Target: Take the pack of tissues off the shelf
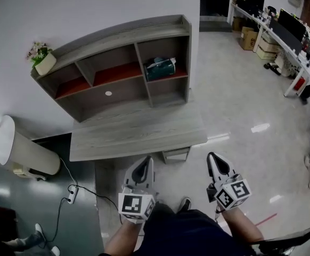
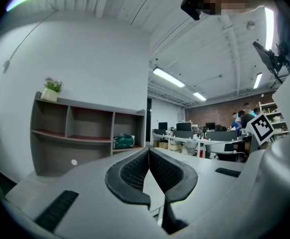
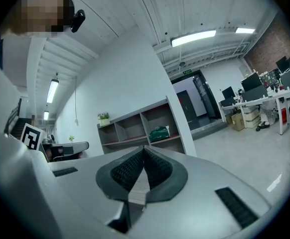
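Both grippers closed and empty, short of the counter.
The left gripper (image 1: 146,164) and right gripper (image 1: 215,159) have their jaws shut together on nothing. The green pack of tissues (image 1: 160,68) sits well ahead of both jaws, beyond the counter (image 1: 139,135), in the right-hand compartment of the shelf (image 1: 123,35).

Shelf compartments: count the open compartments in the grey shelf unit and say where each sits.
5. In the shelf, upper row: left compartment, middle compartment, right compartment holding the tissue pack. Below: wide compartment under the first two, narrow compartment under the right one. None seems hidden.
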